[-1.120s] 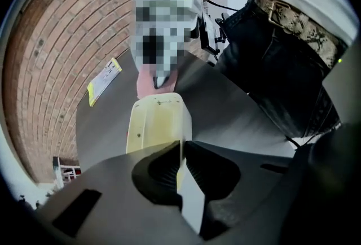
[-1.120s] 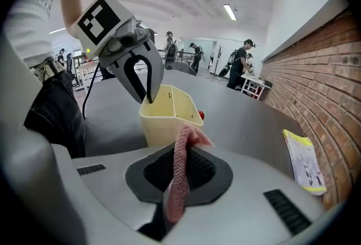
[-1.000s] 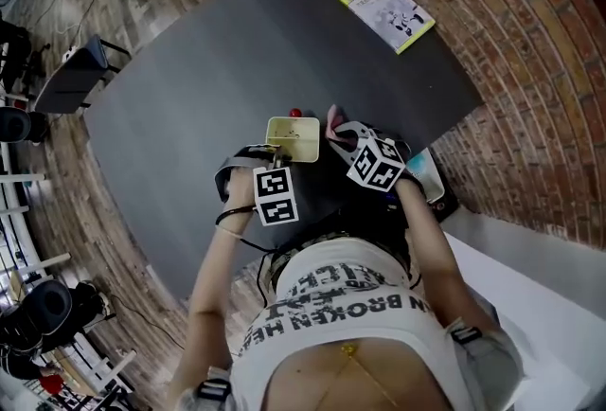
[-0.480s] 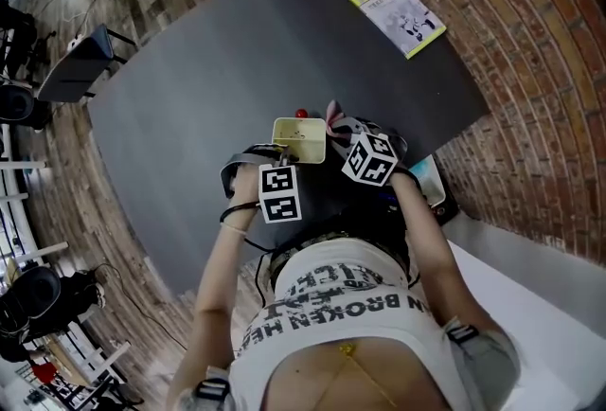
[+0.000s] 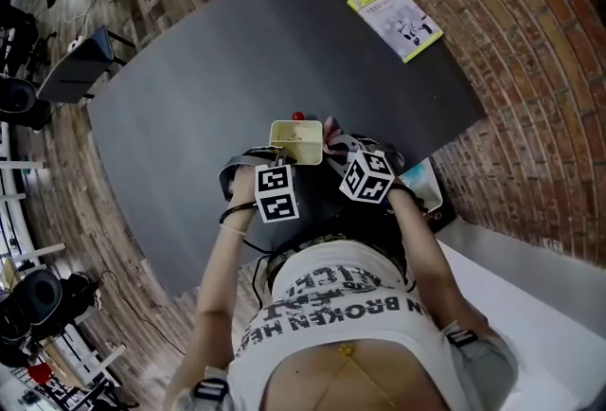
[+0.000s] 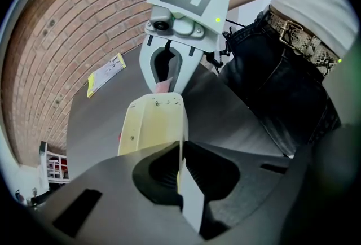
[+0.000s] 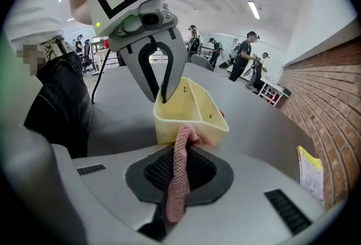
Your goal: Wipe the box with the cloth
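Box (image 5: 295, 140): pale yellow plastic, upright, open top facing up; long axis runs from left gripper (image 6: 179, 166) to right gripper (image 7: 175, 182). Left gripper clamps box wall; right gripper pinches pink cloth (image 7: 181, 145), which touches box end.

You are holding one left tool (image 7: 162, 91) and one right tool (image 6: 164, 86), facing one box (image 6: 155, 125), one cloth (image 7: 179, 173), one booklet (image 5: 395, 19), one red object (image 5: 296, 116).

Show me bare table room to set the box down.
Bare: the wide dark grey tabletop left of the pale yellow plastic box and far beyond it, up to the yellow-green booklet. Crowded: the near edge around the box.
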A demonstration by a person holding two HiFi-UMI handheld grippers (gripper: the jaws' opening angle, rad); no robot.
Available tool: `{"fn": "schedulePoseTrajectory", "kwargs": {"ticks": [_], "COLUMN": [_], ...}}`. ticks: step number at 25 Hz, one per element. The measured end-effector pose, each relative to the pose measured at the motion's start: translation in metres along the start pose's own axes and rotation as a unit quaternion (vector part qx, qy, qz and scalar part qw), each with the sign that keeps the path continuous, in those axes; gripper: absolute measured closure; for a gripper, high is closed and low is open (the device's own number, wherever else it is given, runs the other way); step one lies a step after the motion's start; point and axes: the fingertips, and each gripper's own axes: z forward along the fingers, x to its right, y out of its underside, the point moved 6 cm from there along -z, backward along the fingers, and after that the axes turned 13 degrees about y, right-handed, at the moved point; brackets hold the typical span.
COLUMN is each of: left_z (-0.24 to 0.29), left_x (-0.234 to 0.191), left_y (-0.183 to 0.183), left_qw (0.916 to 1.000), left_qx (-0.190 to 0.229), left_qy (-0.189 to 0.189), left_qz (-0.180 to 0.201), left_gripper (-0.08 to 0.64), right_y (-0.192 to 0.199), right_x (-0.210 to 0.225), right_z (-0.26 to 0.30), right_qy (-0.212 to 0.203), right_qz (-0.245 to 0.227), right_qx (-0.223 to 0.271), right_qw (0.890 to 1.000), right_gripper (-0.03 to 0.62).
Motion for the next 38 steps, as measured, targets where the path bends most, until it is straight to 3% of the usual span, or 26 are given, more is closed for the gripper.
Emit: {"fn": "schedulePoseTrajectory", "kwargs": {"ticks": [8,12,19,25,29,30,35,38], "left_z": [0.002,0.003,0.007,0.009,0.005,0.001,-0.037,-0.058], "left_x": [0.001,-0.001,-0.003,-0.005,-0.003,-0.002,0.012,0.012], "left_y": [0.000,-0.004,-0.017,-0.023,-0.023,-0.022,-0.013,0.008], "left_qw": [0.9997,0.9974,0.9782,0.9673,0.9652,0.9645,0.9651,0.9707], "left_qx": [0.006,0.029,0.077,0.082,0.106,0.118,0.170,0.157], "left_qy": [-0.005,-0.006,-0.022,-0.040,-0.059,-0.063,-0.079,-0.099], "left_qz": [-0.022,-0.066,-0.191,-0.237,-0.232,-0.228,-0.183,-0.153], "left_gripper": [0.531,0.532,0.537,0.538,0.531,0.493,0.462,0.462], "right_y": [-0.002,-0.002,0.000,0.001,0.003,0.004,0.007,0.009], "right_x": [-0.019,-0.015,-0.008,-0.008,-0.003,-0.002,0.006,0.011], "right_z": [-0.015,-0.017,-0.018,-0.015,-0.016,-0.018,-0.028,-0.033], "right_qy": [-0.018,-0.002,0.018,0.024,0.031,0.034,0.054,0.063], "right_qz": [-0.006,0.000,0.009,0.003,0.006,0.006,0.016,0.024], "right_qx": [0.012,0.007,-0.004,-0.011,-0.014,-0.015,-0.015,-0.012], "right_qw": [1.000,1.000,1.000,1.000,0.999,0.999,0.998,0.998], "right_gripper": [0.574,0.575,0.575,0.575,0.575,0.574,0.575,0.574]}}
